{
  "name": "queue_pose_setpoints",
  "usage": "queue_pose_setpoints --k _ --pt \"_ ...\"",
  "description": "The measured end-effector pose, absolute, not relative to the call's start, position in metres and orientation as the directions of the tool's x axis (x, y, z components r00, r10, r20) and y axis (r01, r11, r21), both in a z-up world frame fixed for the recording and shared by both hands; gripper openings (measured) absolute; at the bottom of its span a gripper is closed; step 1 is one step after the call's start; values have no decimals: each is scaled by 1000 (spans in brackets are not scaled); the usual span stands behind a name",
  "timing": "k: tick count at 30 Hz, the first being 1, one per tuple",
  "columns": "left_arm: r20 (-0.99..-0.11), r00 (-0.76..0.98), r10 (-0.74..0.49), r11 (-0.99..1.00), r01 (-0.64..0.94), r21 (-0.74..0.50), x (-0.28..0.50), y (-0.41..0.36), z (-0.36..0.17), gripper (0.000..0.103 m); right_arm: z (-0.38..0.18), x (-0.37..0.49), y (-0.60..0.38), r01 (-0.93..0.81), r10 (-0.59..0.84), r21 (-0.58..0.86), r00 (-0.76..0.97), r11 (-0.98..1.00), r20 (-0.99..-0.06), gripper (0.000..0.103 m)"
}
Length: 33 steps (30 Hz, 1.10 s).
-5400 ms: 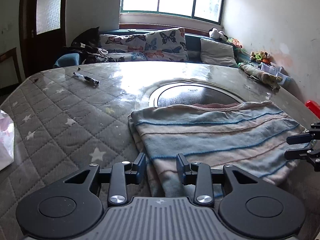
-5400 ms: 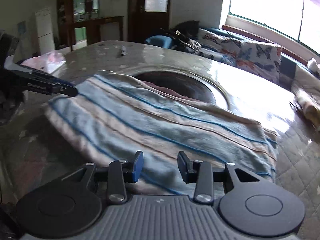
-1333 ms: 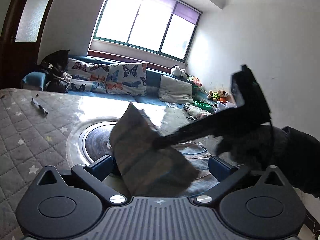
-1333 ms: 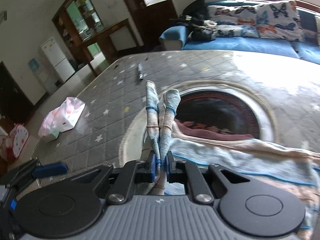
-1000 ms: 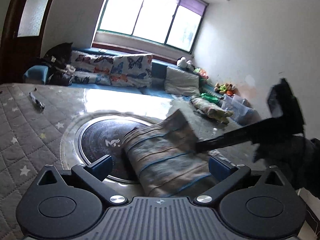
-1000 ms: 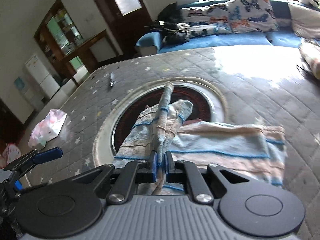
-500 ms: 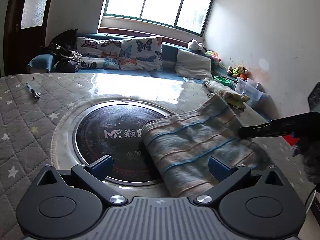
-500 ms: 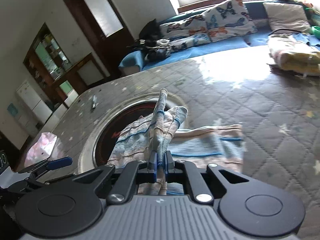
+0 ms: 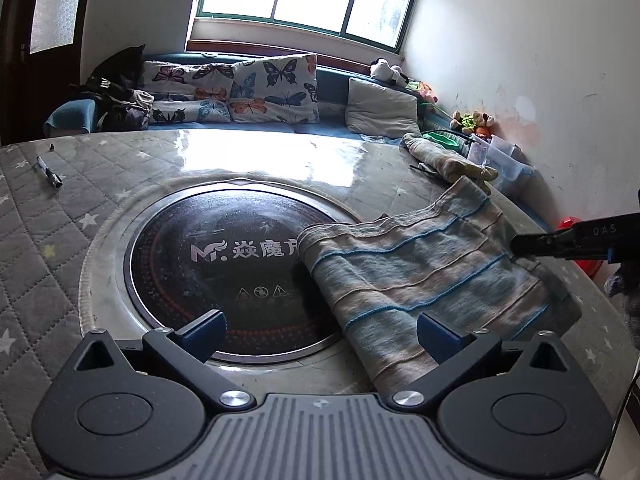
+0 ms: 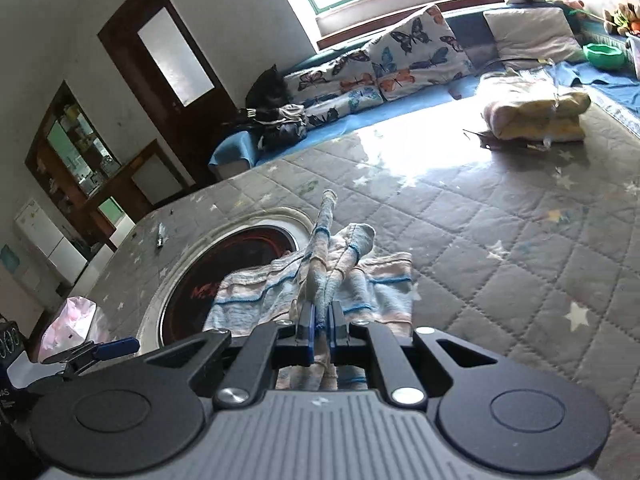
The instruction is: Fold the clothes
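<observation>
A blue and beige striped garment (image 9: 420,276) lies folded on the quilted table (image 9: 48,240), partly over the round black hob (image 9: 224,264). My left gripper (image 9: 320,330) is open and empty, just in front of the garment's near edge. My right gripper (image 10: 319,330) is shut on the garment's right edge (image 10: 324,280) and holds a pinched fold up off the table. The right gripper also shows in the left wrist view (image 9: 520,245) at the garment's far right corner. The left gripper shows low at the left in the right wrist view (image 10: 116,347).
A pen (image 9: 50,172) lies at the table's far left. Folded clothes (image 10: 536,114) sit at the table's far right corner. A pink bag (image 10: 72,324) lies near the left edge. A sofa with butterfly cushions (image 9: 240,92) runs behind the table.
My right gripper has carried the garment's edge over to the right, laying the fold down. My left gripper has let go and stands open, and the hob is uncovered.
</observation>
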<state>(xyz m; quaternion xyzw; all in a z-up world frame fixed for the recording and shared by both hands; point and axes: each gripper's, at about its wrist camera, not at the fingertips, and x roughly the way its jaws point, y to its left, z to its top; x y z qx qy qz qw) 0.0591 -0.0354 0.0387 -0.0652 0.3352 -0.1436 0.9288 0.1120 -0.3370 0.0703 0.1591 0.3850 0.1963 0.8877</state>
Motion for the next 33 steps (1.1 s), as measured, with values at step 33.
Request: queue_pose_setpoints --k 33 --pt "-607 712 -351 934 316 -169 91 -82 36 103 30 196 -299 -357 437 267 581 895 -687 10"
